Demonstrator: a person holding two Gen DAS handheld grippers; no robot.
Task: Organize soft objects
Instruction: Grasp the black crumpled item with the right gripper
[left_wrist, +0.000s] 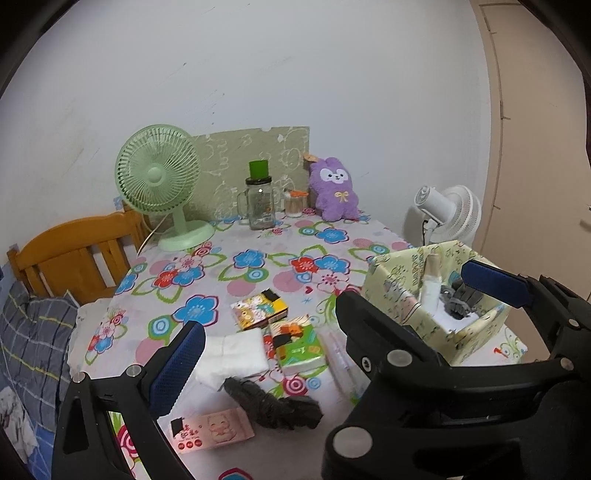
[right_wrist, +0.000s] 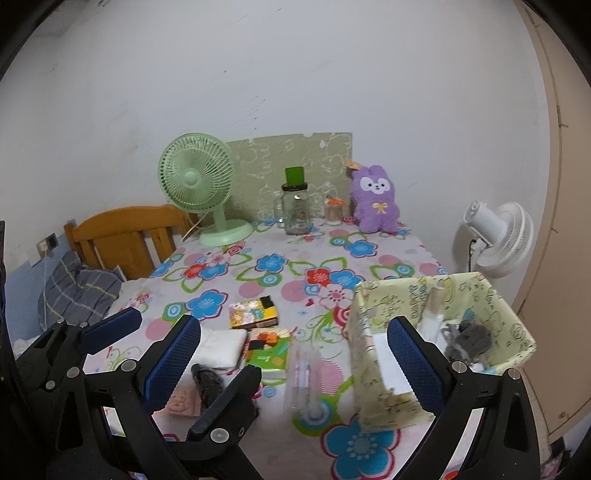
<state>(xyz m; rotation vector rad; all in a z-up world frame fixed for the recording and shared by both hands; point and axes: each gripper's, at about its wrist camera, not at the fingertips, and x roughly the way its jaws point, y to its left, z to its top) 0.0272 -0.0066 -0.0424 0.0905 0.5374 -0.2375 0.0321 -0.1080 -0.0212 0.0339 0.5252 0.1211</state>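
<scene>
Two hand-held grippers hover over a flowered table (left_wrist: 258, 240), both with fingers spread wide and nothing between them. The left gripper (left_wrist: 255, 365) frames a white folded cloth (left_wrist: 240, 354) and a dark sock (left_wrist: 273, 404) at lower centre of its view. The right gripper (right_wrist: 295, 363) flanks a pale fabric bin (right_wrist: 388, 398) at lower right, with grey socks (right_wrist: 469, 341) inside.

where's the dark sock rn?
Dark sock lies on the tablecloth near the front edge, just in front of the folded white cloth, beside the pink tissue pack.
</scene>
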